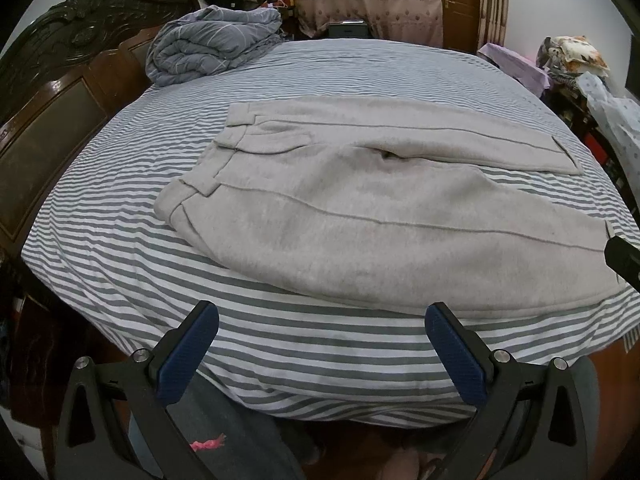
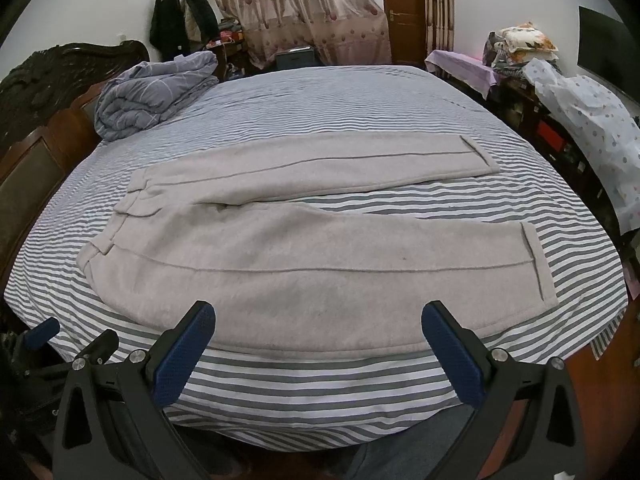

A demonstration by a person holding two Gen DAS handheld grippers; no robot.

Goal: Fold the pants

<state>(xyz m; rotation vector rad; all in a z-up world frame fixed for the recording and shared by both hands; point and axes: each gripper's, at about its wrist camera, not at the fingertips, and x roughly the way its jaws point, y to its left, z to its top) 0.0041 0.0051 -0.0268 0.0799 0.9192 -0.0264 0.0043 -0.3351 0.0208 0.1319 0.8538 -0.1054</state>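
Both claws, the left claw (image 1: 322, 318) and the right claw (image 2: 319, 318), hang wide apart and hold nothing, their blue ribbed pads (image 1: 188, 356) poised above the near edge of a grey-and-white striped bed (image 1: 280, 348). Light grey fleece pants (image 2: 248, 256) lie flat and unfolded across the bed (waistband toward the dark carved wooden headboard (image 1: 60, 92), legs spread in a narrow V toward the right), with the near leg just ahead of both claws. A rolled grey-lavender quilt (image 2: 148, 96) sits at the bed's far corner beside the headboard.
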